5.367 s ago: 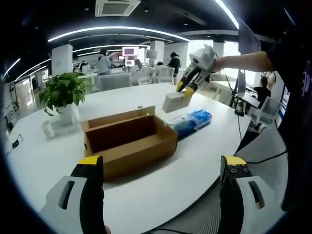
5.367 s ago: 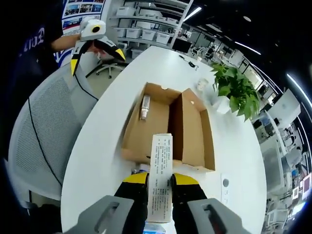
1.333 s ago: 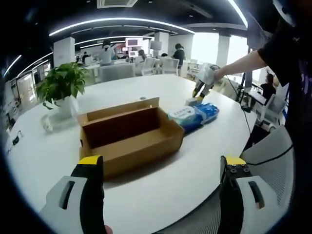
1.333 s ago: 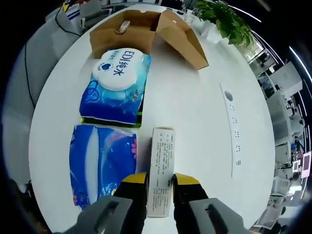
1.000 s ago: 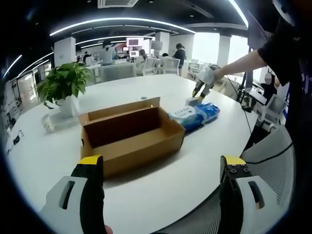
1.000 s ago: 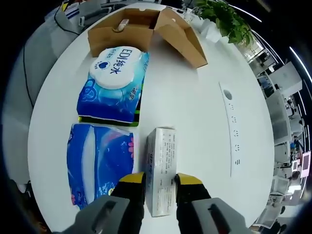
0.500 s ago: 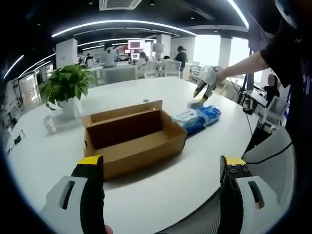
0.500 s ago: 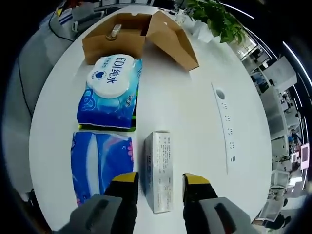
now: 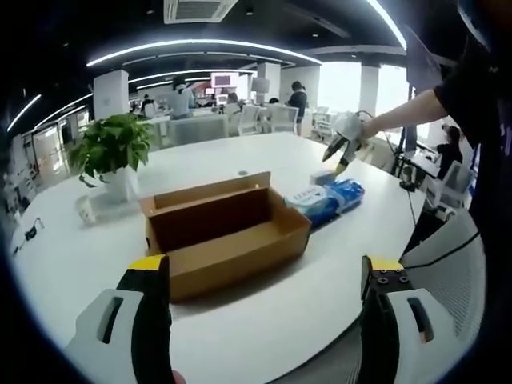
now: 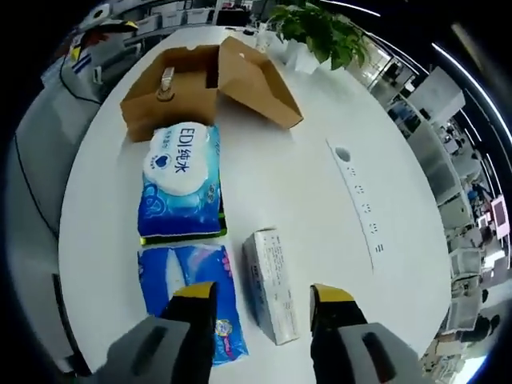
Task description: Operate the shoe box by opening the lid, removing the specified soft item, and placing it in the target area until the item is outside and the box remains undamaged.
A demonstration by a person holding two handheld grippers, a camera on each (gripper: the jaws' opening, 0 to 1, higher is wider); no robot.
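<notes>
In the right gripper view the right gripper (image 10: 264,300) hangs spread over the white carton (image 10: 270,286) lying on the table (image 10: 320,200), gripping nothing; two wipe packs (image 10: 182,192) lie at 10 o'clock; the open shoe box (image 10: 192,80) sits at 12; the left gripper (image 9: 264,276) is spread wide, empty

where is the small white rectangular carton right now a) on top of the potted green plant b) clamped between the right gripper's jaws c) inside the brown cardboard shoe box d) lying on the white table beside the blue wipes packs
d: in the right gripper view the small white rectangular carton lies flat on the white table next to the blue wipes packs, while the right gripper stands open above it, its jaws clear of the carton, and the brown cardboard shoe box sits farther off.
</notes>
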